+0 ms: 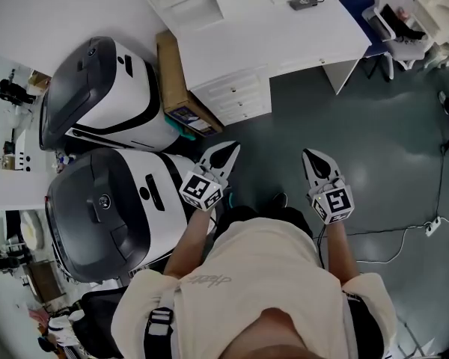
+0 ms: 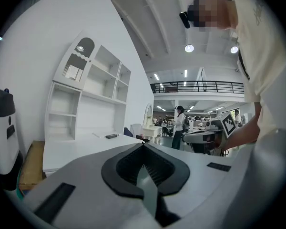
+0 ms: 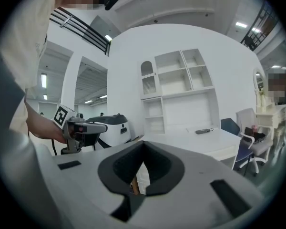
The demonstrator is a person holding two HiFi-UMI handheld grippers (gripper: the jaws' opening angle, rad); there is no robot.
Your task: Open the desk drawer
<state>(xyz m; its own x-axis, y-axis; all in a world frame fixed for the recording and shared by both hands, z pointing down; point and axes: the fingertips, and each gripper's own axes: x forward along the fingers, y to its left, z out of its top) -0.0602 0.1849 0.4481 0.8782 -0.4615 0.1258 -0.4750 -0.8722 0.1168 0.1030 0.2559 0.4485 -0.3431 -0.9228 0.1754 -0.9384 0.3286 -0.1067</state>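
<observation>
Desk drawer (image 1: 238,98) stack is untouched, so we log this as the approach step.

- **Grippers:** Nearest us, left gripper (image 1: 223,154) and right gripper (image 1: 315,159) hang over the smooth grey floor (image 1: 374,148). Each has its jaws pressed together on nothing, the dark ribbed pads meeting at the tips.
- **Drawers:** They lie at the left gripper's 12 o'clock, well apart from it. The flat white fronts sit under the white desk (image 1: 284,40), their pulls too small to make out.
- **Next move:** We judge one gripper must spread its jaws and reach a pull.
- **Nearby:** A brown cardboard box (image 1: 176,69) stands at the drawers' 9 o'clock.

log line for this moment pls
left gripper: jaws shut, empty | right gripper: jaws shut, empty | desk drawers: closed, both grippers short of them
</observation>
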